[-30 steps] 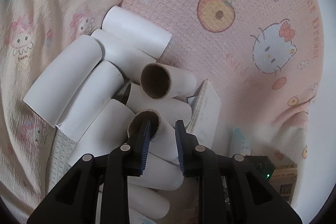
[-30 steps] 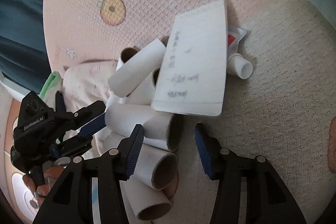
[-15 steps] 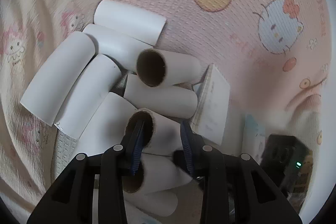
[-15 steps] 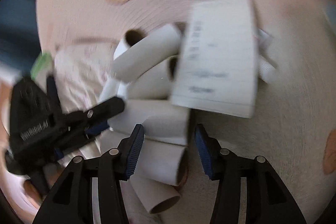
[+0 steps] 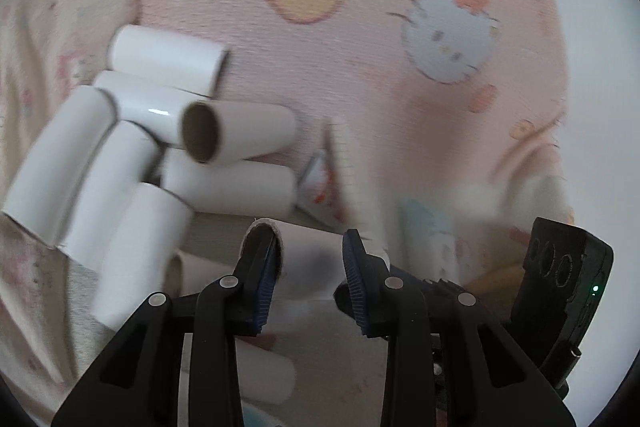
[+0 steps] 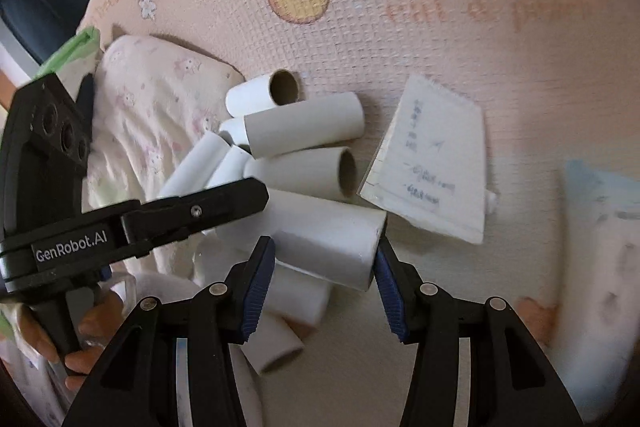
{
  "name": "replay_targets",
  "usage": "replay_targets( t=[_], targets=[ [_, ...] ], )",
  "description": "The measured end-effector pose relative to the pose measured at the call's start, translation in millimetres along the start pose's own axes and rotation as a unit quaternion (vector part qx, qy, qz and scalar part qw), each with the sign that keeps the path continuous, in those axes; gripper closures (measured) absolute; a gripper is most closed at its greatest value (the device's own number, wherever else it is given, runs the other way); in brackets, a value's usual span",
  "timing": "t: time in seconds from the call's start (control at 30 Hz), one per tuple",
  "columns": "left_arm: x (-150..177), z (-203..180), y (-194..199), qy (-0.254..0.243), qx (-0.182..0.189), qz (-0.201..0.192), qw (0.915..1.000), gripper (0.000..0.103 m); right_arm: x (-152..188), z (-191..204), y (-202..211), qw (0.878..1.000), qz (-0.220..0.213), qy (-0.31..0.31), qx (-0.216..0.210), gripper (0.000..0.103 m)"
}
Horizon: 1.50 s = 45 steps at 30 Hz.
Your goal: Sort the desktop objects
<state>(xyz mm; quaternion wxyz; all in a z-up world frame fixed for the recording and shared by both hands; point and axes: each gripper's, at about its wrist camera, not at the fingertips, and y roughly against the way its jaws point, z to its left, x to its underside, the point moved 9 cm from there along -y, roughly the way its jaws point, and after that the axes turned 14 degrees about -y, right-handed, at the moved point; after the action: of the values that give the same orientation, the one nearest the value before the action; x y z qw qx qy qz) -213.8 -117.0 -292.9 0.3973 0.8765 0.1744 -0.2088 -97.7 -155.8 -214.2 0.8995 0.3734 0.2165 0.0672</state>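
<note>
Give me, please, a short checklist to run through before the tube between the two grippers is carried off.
1. Right gripper grips the held tube: ok, it sits between both pads.
2. Left gripper clear of that tube: not ok; its jaws have just been opening, but one finger is at the tube's open end.
3. Notepad untouched: ok, it lies on the mat.
4. Other tubes sorted: not ok, heaped together.
5. Drop-off place: cannot tell, none in view.

Right gripper (image 6: 323, 259) clamps a roll (image 6: 324, 231) endwise. Left gripper (image 5: 308, 255), lower centre, has jaws just closing slightly astride it, grip unclear.
</note>
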Motion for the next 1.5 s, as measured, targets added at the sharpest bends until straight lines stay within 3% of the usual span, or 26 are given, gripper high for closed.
replay_targets(
  t=[0.17,0.3,0.43,0.73,0.93,1.1,1.33,1.5],
  targets=[
    [11,-33,6,-0.041,0.052,-0.002,0.9978,0.076,15,-23,29,0.998,-0.010,0.005,0.062,0.055],
    [22,-61,7,-0.082,0.050,0.001,0.9954,0.076,27,-36,48,0.995,-0.017,-0.008,0.094,0.055],
    [34,-90,3,-0.103,0.072,0.011,0.9920,0.076,41,-51,67,0.993,-0.021,-0.022,0.115,0.055],
    [74,-122,-6,-0.098,0.089,0.056,0.9896,0.076,81,-74,100,0.987,-0.012,-0.044,0.152,0.055],
    [96,-144,-10,-0.082,0.066,0.048,0.9933,0.076,109,-102,116,0.983,-0.014,-0.101,0.152,0.055],
    [111,-153,-21,-0.116,0.054,0.084,0.9882,0.076,130,-113,120,0.980,-0.006,-0.120,0.156,0.055],
    [131,-128,-53,-0.076,0.022,0.164,0.9833,0.076,150,-124,103,0.977,0.015,-0.137,0.162,0.055],
    [135,-119,-54,-0.083,-0.006,0.170,0.9819,0.075,153,-129,95,0.974,0.022,-0.157,0.159,0.055]
  ],
)
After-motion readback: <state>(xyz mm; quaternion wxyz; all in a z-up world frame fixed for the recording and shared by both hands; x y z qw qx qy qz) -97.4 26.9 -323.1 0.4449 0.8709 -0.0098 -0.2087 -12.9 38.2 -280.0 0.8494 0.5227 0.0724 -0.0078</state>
